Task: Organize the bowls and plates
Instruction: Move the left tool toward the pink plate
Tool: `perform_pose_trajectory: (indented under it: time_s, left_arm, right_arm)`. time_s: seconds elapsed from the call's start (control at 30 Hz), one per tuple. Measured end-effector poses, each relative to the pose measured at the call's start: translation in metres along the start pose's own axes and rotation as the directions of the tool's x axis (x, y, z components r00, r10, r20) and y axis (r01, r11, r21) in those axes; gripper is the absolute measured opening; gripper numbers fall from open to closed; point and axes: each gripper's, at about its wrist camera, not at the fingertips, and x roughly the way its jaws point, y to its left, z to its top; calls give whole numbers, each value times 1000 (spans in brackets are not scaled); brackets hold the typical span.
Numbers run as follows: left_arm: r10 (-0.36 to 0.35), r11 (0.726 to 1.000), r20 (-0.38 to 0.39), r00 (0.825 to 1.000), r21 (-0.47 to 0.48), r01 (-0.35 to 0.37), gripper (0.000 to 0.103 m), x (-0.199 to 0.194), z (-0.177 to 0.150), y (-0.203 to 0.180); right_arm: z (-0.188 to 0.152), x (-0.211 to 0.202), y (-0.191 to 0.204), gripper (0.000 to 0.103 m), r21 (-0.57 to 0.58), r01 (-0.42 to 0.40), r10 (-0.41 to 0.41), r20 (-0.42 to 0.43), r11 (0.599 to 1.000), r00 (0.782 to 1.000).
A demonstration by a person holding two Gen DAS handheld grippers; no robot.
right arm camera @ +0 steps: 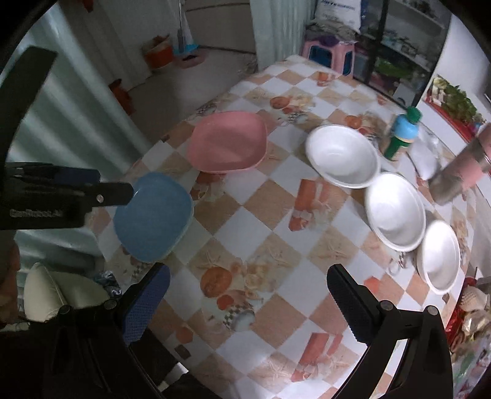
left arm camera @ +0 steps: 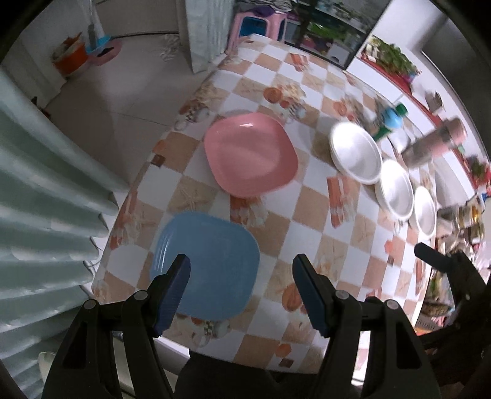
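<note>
A blue square plate [left arm camera: 211, 261] lies near the table's left edge, and a pink square plate [left arm camera: 250, 153] lies beyond it. Three white bowls [left arm camera: 356, 152] [left arm camera: 396, 191] [left arm camera: 425, 211] stand in a row on the right. My left gripper [left arm camera: 241, 270] is open and empty, hovering over the blue plate's near edge. In the right wrist view I see the blue plate [right arm camera: 153, 216], the pink plate [right arm camera: 228, 145] and the bowls [right arm camera: 342, 155] [right arm camera: 396, 210] [right arm camera: 440, 256]. My right gripper [right arm camera: 248, 282] is open and empty above the table's middle. The left gripper's finger [right arm camera: 115, 193] reaches over the blue plate there.
The table has a checkered orange and white cloth [right arm camera: 276, 233]. A green and blue bottle [right arm camera: 403, 135] and a pink metal flask [right arm camera: 460, 172] stand behind the bowls. The table edge and floor [left arm camera: 107, 101] lie to the left. A pink stool [left arm camera: 257, 26] stands beyond the far end.
</note>
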Motion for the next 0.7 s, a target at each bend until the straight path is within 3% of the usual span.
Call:
perform_pose_trajectory:
  time_s: [0.27, 0.7]
  left_arm:
    - [-19, 1000, -28, 999, 2, 19, 73, 35, 64, 15]
    - [-16, 1000, -117, 993, 0, 16, 73, 105, 117, 43]
  right_arm:
    - [63, 12, -2, 103, 46, 31, -31, -10, 998, 999]
    - [158, 82, -5, 103, 32, 33, -29, -113, 999, 993]
